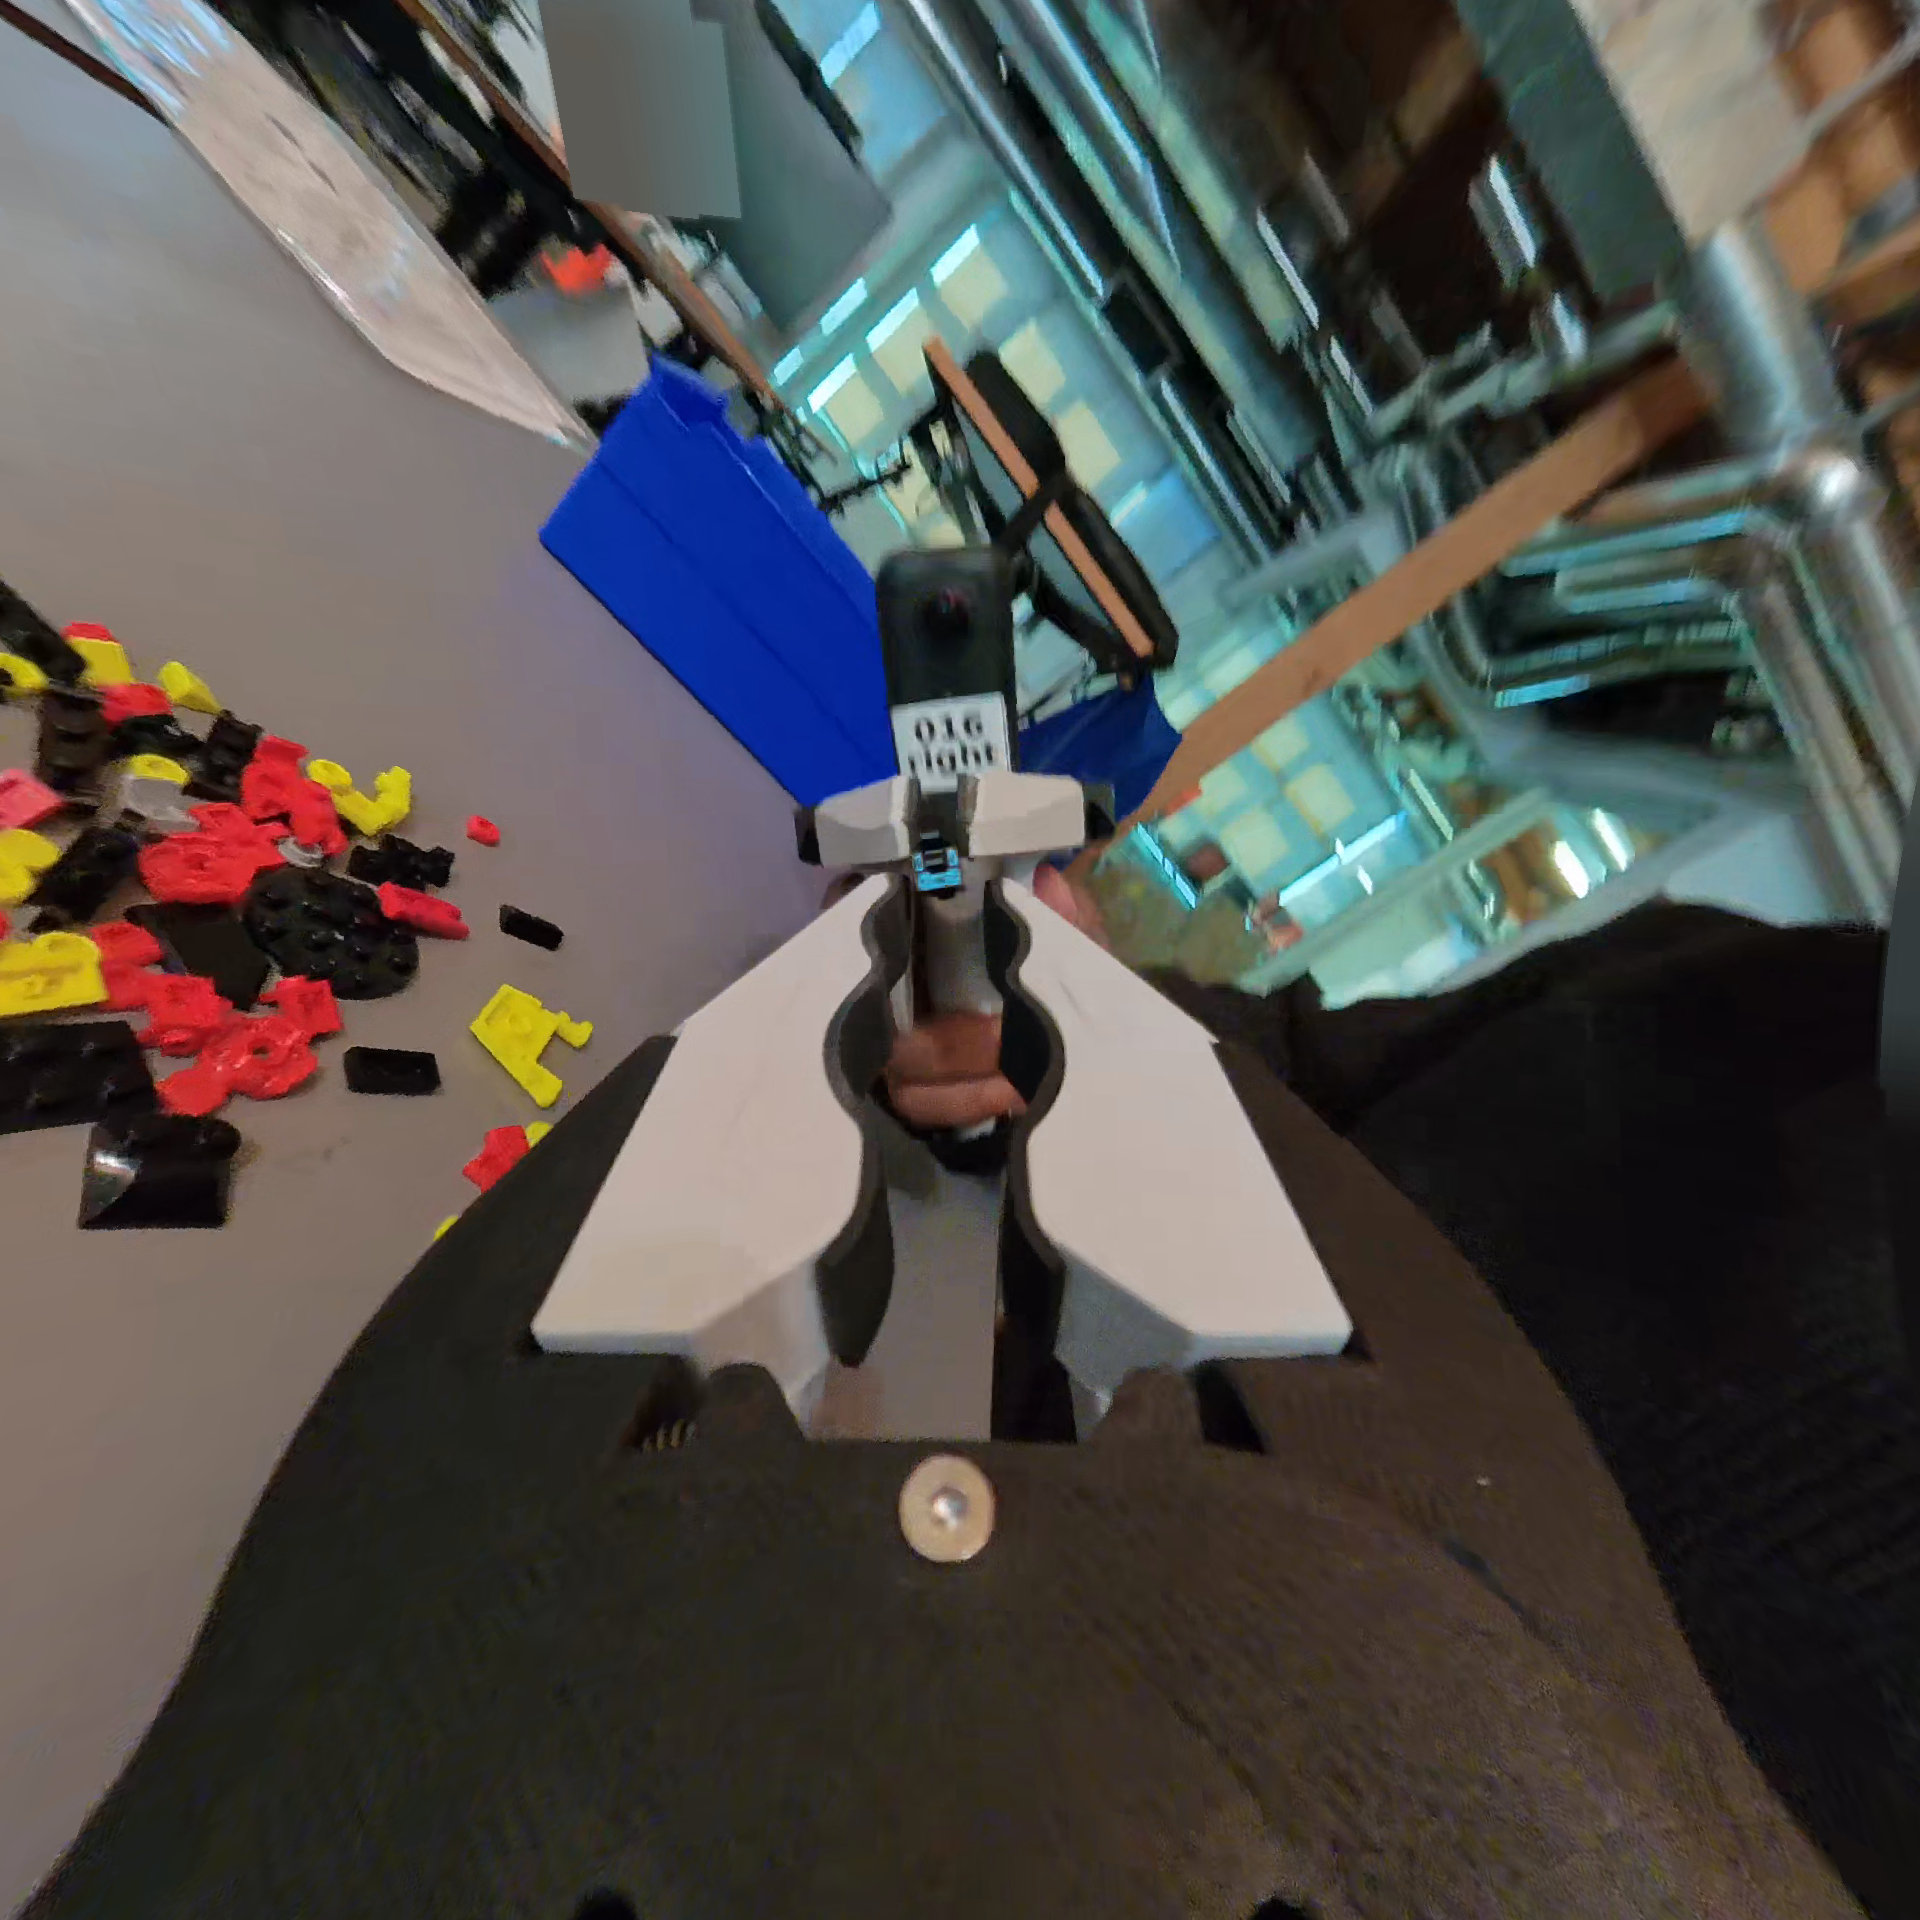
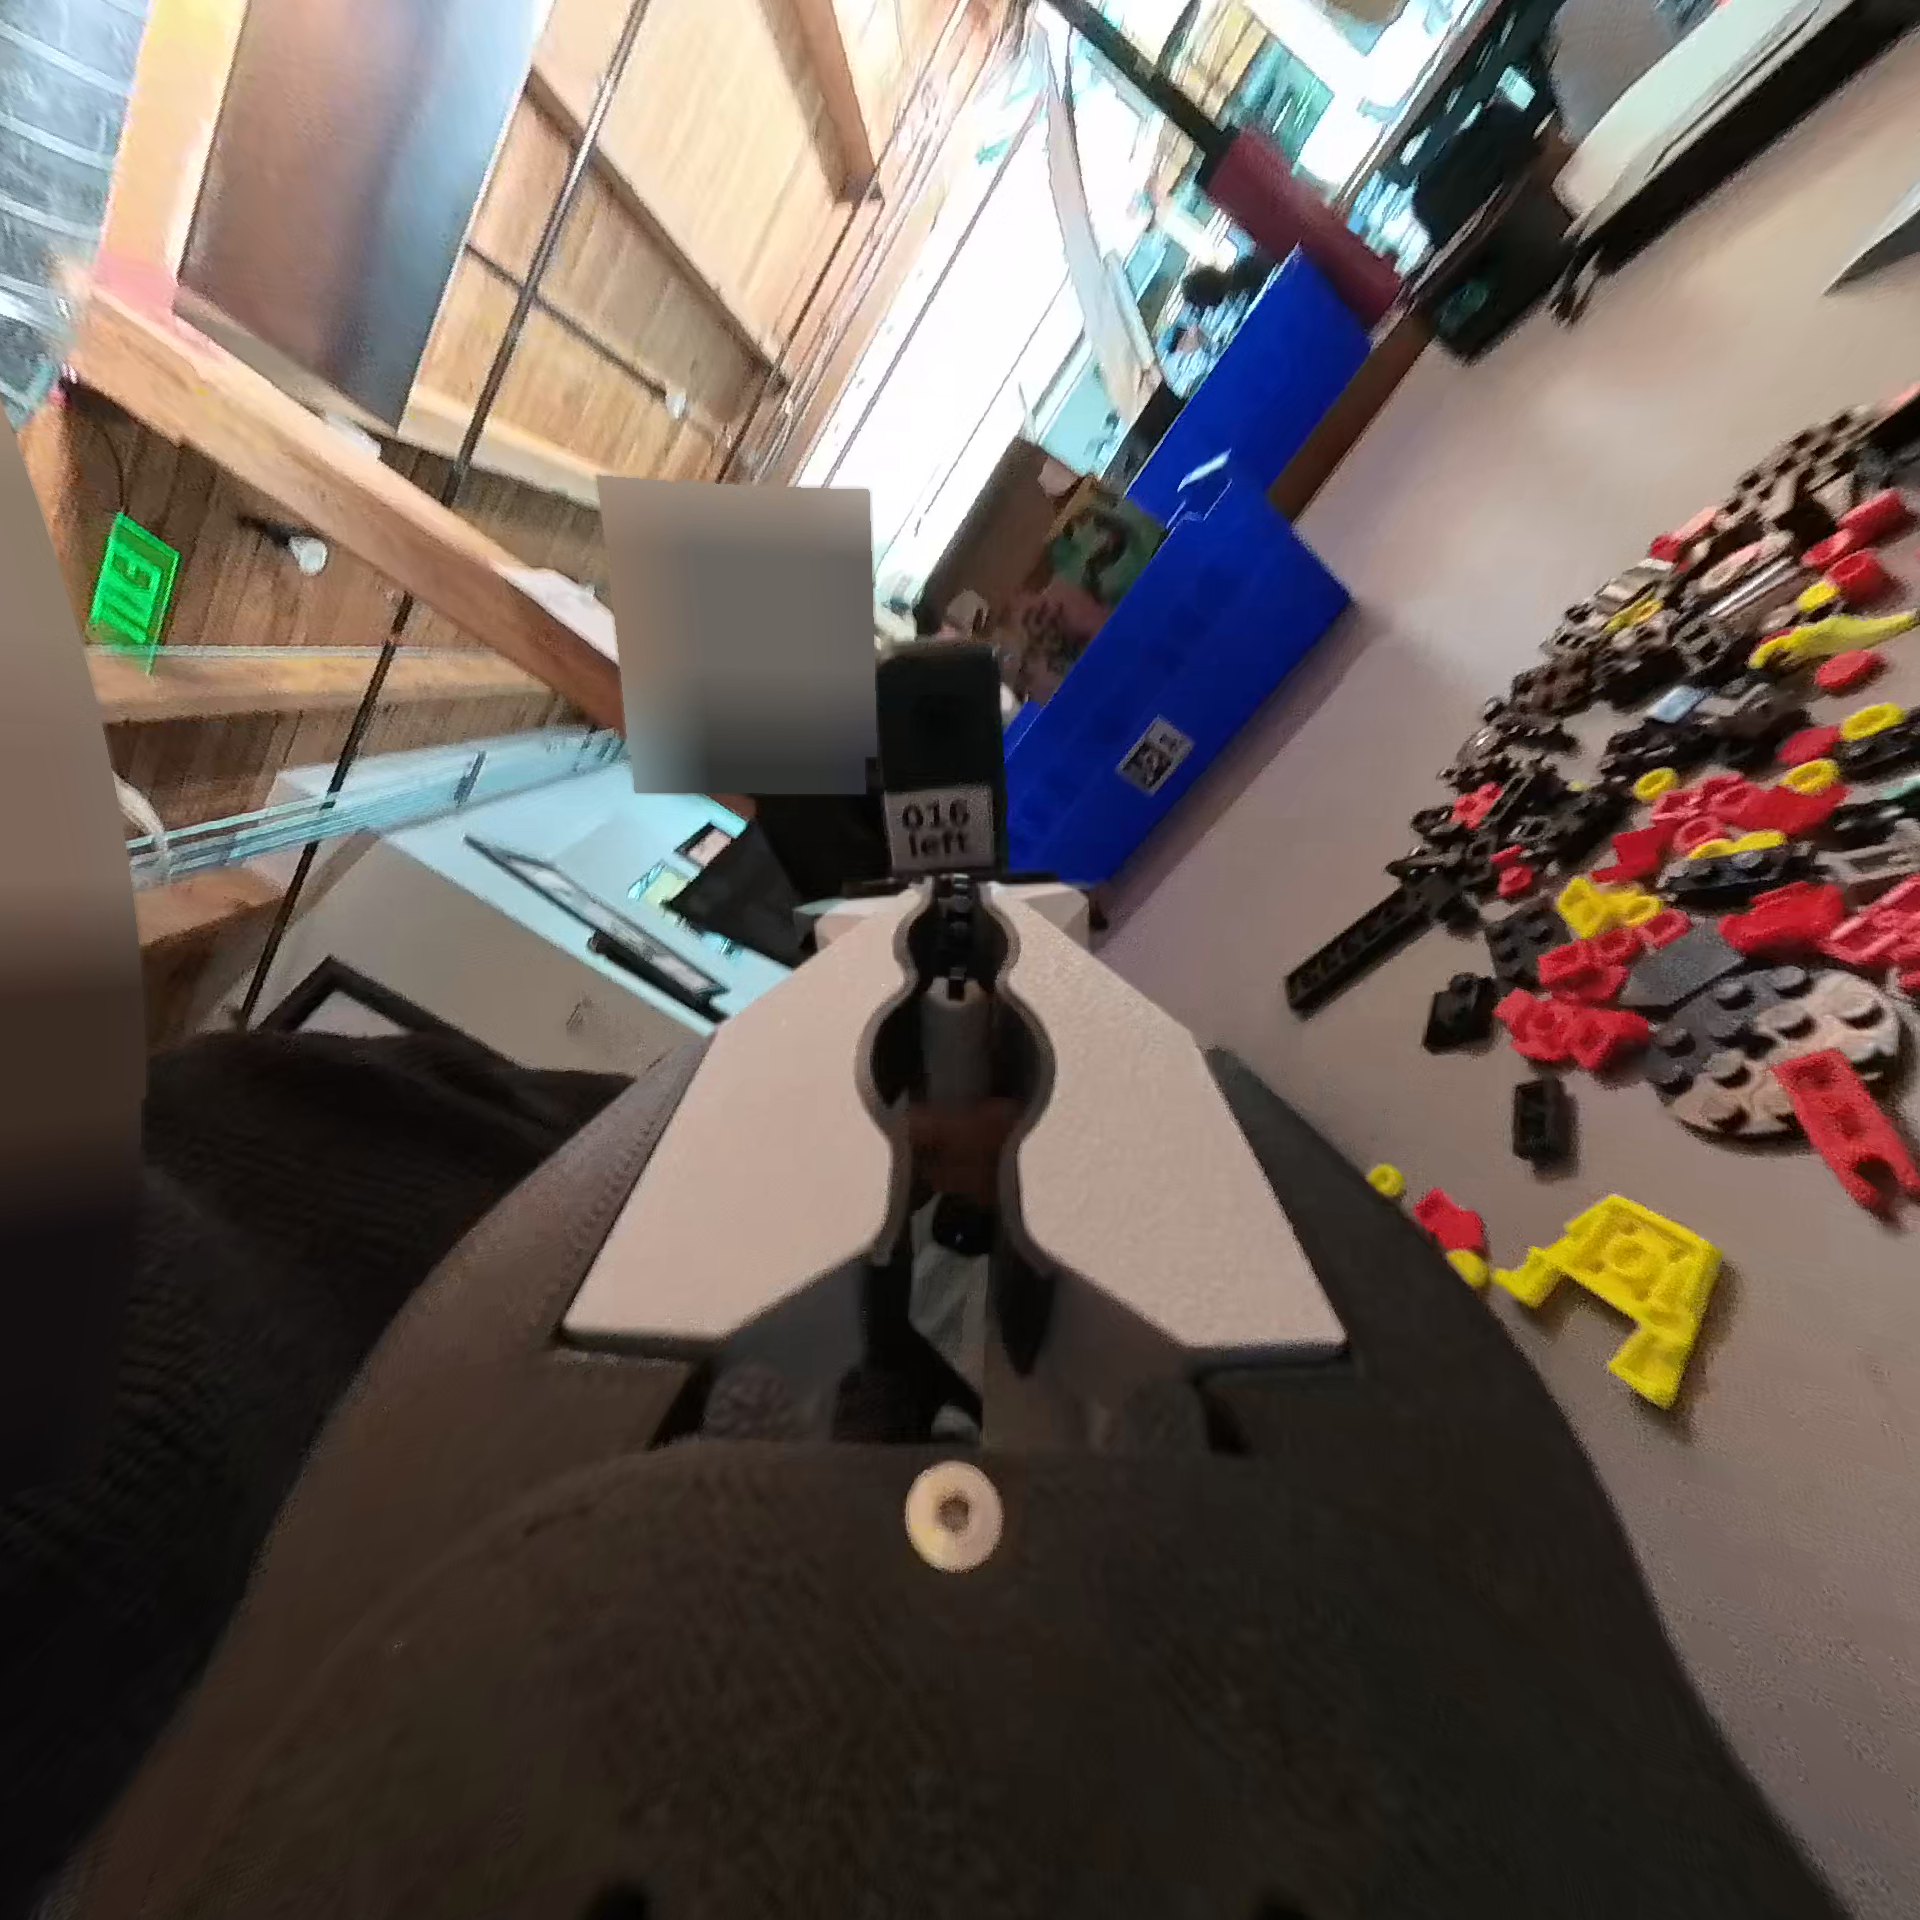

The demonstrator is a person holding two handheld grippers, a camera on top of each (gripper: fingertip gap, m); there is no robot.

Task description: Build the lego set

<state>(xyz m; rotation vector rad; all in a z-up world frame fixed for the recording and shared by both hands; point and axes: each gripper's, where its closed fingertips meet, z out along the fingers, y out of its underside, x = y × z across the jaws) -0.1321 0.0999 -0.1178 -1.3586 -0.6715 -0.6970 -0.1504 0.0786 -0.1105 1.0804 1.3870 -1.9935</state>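
Left claw [image 1: 940, 896] pinching small piece [image 1: 937, 869] | right claw [image 2: 951, 920] likewise | brick pile [image 1: 208, 914] edge-cropped, blurred

A large open workspace of the industrial loft or lab kind is suggested. Silver metal ducts and pipes [image 1: 1787, 499] are seen running under a ceiling of exposed wooden beams [image 1: 1455, 561], beside tall panes of bright windows [image 1: 894, 332]. Wood-panelled walls [image 2: 644, 239] and a green illuminated sign [image 2: 130, 582] are shown in the right wrist view. A smooth grey tabletop [image 1: 260, 468] is strewn with small red, yellow and black plastic bricks [image 2: 1714, 883], and a bright blue plastic bin [image 1: 717, 561] is placed at its edge.
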